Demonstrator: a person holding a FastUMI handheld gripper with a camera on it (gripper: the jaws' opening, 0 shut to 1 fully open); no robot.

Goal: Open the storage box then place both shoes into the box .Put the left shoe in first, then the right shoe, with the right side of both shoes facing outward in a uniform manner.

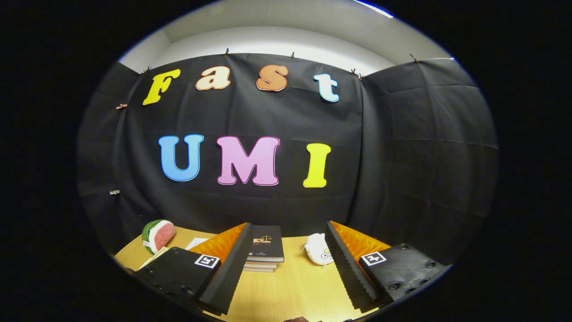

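Gripper view: your gripper (288,268) is held level above the wooden counter (295,290), its two fingers spread wide apart with nothing between them but bare wood. Each finger carries a small square black-and-white marker tag (207,261) on its upper face.

Take the stack of books (264,248) as your landmark. It lies flat on the counter just ahead of the fingers, close against the inner edge of the left finger. The top book has a dark cover with a small gold emblem and a line of gold lettering; the writing is too small to read. At least two more books lie under it.

To the right of the books, near the right finger, sits a small white plush toy (318,248) with dark markings on its side. Well to the left of the books, beyond the left finger, rests a plush watermelon slice (157,235), green rind and red flesh. Between the watermelon and the books lies a white sheet of paper (196,243), partly hidden behind the left finger.

Behind the books the counter ends at the black cloth wall of the booth, which is clipped along its top edge; above it you see a pale wall and ceiling.

The storage box and the shoes cannot be placed from this view.
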